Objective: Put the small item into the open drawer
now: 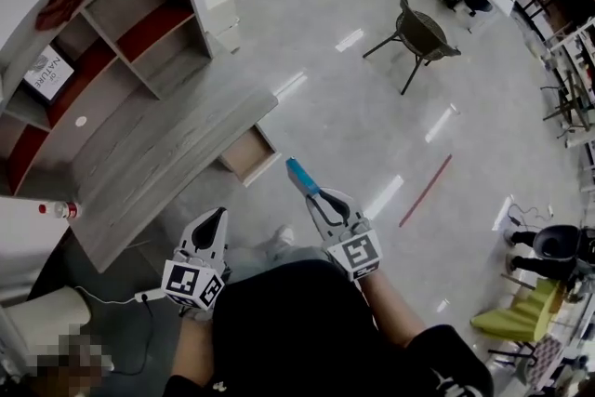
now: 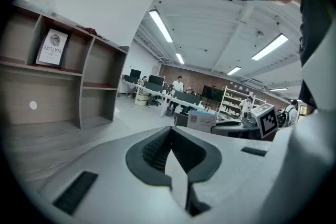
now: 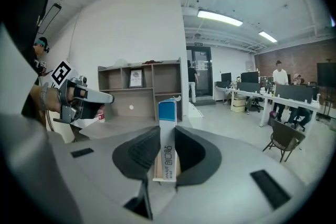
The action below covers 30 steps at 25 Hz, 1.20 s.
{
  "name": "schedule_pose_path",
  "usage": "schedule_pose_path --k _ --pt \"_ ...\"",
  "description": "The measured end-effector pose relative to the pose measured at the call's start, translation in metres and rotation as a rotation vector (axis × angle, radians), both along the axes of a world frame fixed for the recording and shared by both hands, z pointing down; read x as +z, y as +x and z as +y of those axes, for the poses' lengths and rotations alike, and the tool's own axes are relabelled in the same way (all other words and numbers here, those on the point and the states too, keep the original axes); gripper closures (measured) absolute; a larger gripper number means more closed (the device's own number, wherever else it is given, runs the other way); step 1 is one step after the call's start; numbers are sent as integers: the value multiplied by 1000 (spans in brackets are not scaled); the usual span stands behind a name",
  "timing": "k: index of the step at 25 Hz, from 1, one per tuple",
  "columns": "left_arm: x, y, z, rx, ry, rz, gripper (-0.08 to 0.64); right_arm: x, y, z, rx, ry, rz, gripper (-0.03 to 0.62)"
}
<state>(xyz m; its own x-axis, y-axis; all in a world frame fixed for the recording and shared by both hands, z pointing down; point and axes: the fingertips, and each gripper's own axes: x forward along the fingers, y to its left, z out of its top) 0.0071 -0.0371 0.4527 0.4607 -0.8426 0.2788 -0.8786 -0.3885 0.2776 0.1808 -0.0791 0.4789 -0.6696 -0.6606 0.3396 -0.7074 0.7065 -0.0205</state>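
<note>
A small blue and white box [image 1: 300,175] sticks out forward from my right gripper [image 1: 313,196], which is shut on it. In the right gripper view the box [image 3: 167,113] stands upright between the dark pads of the right gripper [image 3: 167,139]. The open drawer [image 1: 247,154] juts out from under the grey wooden desk [image 1: 167,153], ahead and to the left of the box. My left gripper [image 1: 219,215] hangs near the desk's front edge, its jaws together and nothing in them; the left gripper view shows this left gripper [image 2: 171,135] with its pads meeting.
A shelf unit [image 1: 112,33] with a framed picture [image 1: 46,72] stands on the desk, and a red-capped bottle [image 1: 58,210] lies near its left end. A white cabinet [image 1: 218,9] stands beyond the desk. A dark chair [image 1: 423,33] and a red floor line [image 1: 426,191] lie to the right.
</note>
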Motion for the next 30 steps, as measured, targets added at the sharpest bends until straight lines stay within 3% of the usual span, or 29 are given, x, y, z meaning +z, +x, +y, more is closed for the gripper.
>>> schedule_pose_path --k 13,21,30 --pt "14 -44 1 -89 -79 -16 558 62 -54 -24 -118 -95 86 502" --pt "27 -88 8 -147 -115 -46 558 114 -92 -45 -196 -102 229 502" --pt "52 -133 23 -229 -173 -47 557 191 -129 -62 -246 -181 351 502"
